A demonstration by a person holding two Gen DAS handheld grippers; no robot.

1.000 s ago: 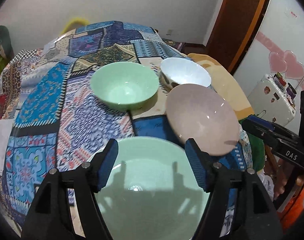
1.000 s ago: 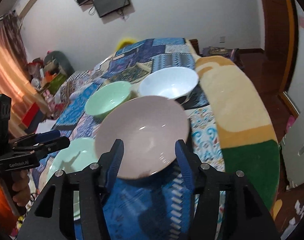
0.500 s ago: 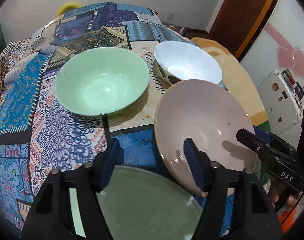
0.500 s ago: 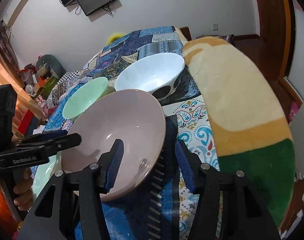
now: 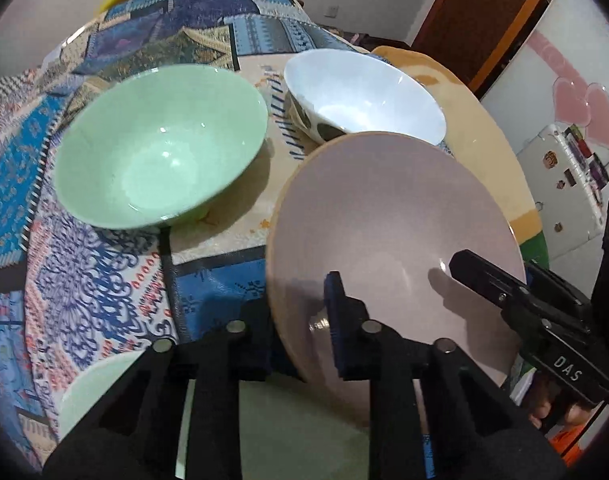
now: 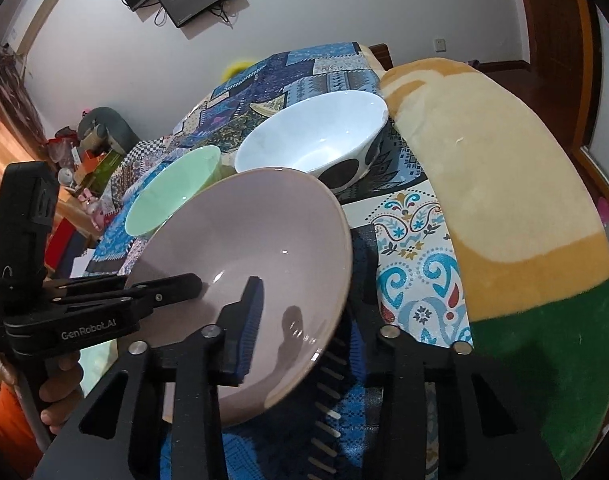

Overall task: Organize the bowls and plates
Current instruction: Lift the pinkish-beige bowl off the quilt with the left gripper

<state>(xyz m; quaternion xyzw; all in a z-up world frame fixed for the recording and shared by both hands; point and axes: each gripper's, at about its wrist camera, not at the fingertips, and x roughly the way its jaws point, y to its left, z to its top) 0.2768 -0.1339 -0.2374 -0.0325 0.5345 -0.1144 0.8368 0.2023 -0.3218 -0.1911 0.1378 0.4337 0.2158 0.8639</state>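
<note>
The left gripper (image 5: 300, 312) straddles the near-left rim of the pink bowl (image 5: 388, 220): one finger sits inside the bowl and the other outside its wall, so the jaws appear clamped on that rim. The right gripper (image 6: 308, 320) straddles the bowl's opposite edge the same way, its blue pad (image 6: 250, 320) inside the bowl and the other finger hidden behind the wall; it too appears clamped on. The pink bowl is tilted and fills the centre right of the left wrist view. Below it, at the bottom left of that frame, lies a pale green plate (image 5: 92, 392). A green bowl (image 5: 160, 152) stands at the upper left and a white bowl (image 5: 364, 96) at the upper centre, both on the patterned cloth (image 5: 84, 280).
</note>
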